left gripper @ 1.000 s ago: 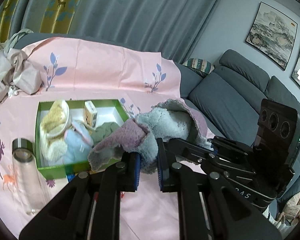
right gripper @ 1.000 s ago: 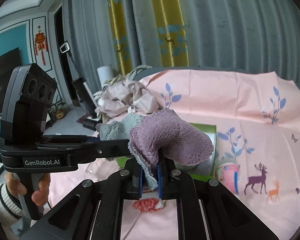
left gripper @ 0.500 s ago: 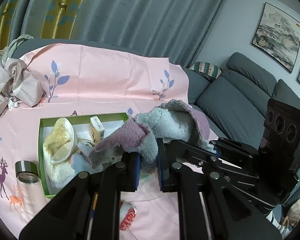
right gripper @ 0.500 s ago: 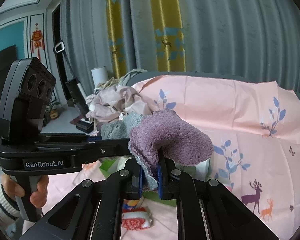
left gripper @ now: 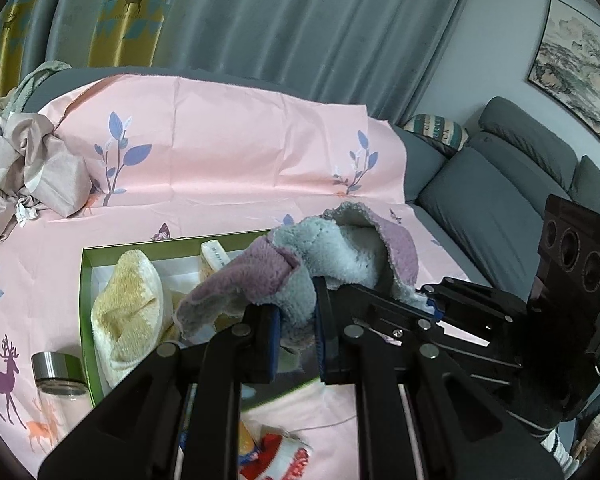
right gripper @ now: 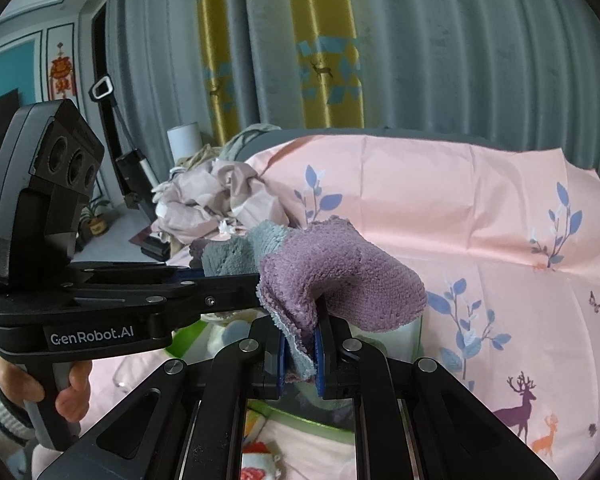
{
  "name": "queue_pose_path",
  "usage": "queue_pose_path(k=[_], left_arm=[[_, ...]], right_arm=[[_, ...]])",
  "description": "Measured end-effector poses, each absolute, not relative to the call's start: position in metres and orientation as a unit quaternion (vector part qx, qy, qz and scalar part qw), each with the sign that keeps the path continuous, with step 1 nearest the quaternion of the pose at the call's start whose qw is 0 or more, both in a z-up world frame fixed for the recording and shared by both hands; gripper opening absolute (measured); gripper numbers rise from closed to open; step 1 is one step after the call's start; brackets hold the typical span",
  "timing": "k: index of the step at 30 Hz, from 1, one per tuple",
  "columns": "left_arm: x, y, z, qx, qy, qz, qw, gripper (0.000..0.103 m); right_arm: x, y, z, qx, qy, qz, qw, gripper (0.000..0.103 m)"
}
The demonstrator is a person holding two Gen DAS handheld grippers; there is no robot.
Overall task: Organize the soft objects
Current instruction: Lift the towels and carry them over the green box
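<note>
A fuzzy purple and grey sock point(left gripper: 312, 268) hangs in the air between both grippers, above a green box point(left gripper: 85, 280). My left gripper point(left gripper: 296, 332) is shut on one end of the sock. My right gripper point(right gripper: 300, 354) is shut on the other end, the purple part point(right gripper: 340, 276) bulging over its fingers. The box holds a cream and yellow sock point(left gripper: 128, 312) and a small carton point(left gripper: 216, 256). The sock hides the box's right half.
A glass jar with a metal lid point(left gripper: 58, 376) stands left of the box. A red and white sock point(left gripper: 276, 456) lies on the pink cloth point(left gripper: 240, 152) under my left gripper. Crumpled beige fabric point(left gripper: 24, 168) sits far left. A grey sofa point(left gripper: 520, 184) is at right.
Both grippers have lifted the sock higher and drawn back toward me. The box and jar have slid lower and farther off, and the red and white sock has come into view.
</note>
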State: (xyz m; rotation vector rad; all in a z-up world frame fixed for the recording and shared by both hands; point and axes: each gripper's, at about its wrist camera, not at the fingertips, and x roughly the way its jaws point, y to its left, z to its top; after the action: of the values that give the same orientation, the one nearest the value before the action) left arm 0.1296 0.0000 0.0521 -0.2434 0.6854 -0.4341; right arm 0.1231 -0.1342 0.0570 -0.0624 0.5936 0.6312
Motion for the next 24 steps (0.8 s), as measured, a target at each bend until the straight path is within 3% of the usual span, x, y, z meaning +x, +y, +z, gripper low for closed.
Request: queue_pose_path(k=[24], left_arm=[[0.178,-0.012,0.004,-0.077,0.390,-0.179,0.900,0.012]], right_arm=[[0.172,-0.129,0.007,-0.020,0.344,0.294,0.891,0.012]])
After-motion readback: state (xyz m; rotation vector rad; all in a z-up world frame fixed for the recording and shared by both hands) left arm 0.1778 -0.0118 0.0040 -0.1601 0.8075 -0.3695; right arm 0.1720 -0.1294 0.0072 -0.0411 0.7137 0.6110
